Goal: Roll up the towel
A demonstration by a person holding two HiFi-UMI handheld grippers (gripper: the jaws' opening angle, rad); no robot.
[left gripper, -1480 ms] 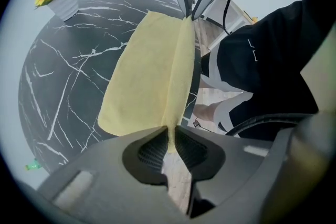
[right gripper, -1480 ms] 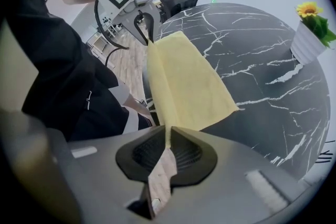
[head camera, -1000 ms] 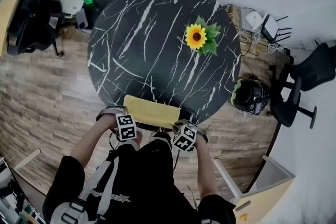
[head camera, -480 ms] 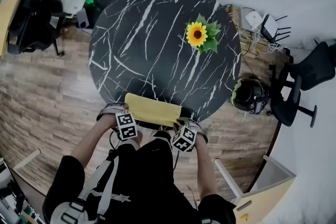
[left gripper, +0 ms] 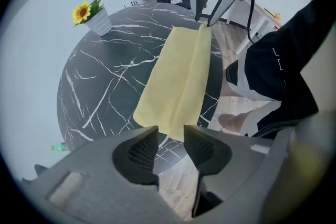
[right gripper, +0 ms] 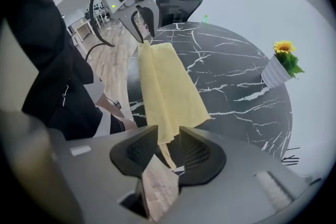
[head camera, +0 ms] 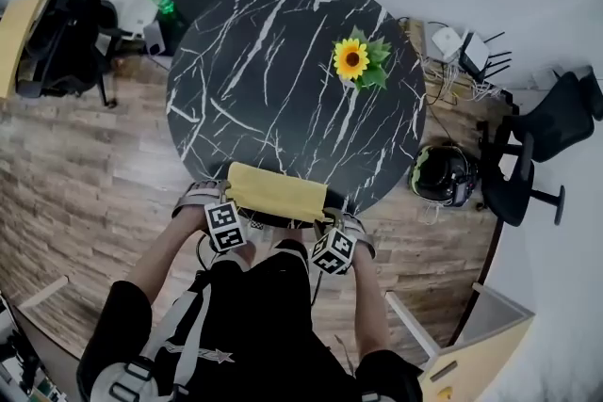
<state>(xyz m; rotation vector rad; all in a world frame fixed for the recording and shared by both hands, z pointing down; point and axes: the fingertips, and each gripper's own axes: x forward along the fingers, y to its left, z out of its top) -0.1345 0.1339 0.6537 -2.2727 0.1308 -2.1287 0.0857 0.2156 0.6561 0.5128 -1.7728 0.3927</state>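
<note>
Head view: our towel (head camera: 277,192) lies lengthwise along the desk's (head camera: 283,61) near edge; left claw (head camera: 222,200) and right claw (head camera: 335,219) have just been opening wide, straddling its loose ends.

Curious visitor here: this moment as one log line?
towel: folded, table edge | left gripper, right gripper: jaws just opened, towel ends loose between

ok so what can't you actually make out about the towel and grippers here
- left gripper view: jaws just opened, nothing between them; their tips cover part of the towel at its near end.
- right gripper view: jaws just opened round a hanging towel corner; pad contact unclear.
- head view: marker cubes hide both grippers' jaws.
- every view: folded layers overlap, so uncountable.
</note>
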